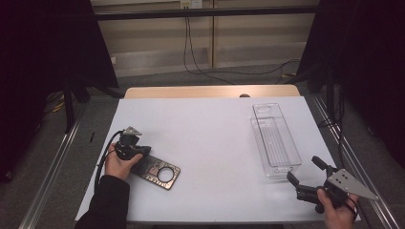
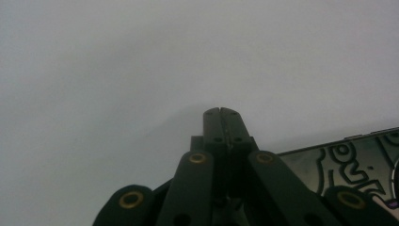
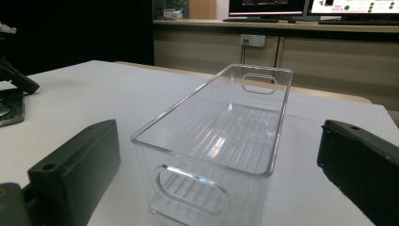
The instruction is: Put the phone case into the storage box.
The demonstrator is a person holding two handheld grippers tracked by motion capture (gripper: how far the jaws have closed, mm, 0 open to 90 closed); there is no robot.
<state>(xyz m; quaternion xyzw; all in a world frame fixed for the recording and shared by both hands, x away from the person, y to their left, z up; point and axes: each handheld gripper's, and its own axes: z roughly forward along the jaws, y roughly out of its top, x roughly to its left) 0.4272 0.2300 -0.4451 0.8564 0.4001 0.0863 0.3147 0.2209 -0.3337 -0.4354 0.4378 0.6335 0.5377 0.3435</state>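
The left gripper (image 1: 138, 155), jaws together, seemingly pinches the patterned plate's (image 1: 160, 172) edge, while the right gripper (image 1: 305, 175), jaws apart, faces the empty clear bin (image 1: 282, 164); next, probably lift the plate binward.

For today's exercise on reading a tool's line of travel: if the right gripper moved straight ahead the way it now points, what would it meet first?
The right gripper, jaws wide open, faces the near end of the clear plastic bin. That end wall with its oval handle cutout would likely be met first, though the gap before it is hard to judge.
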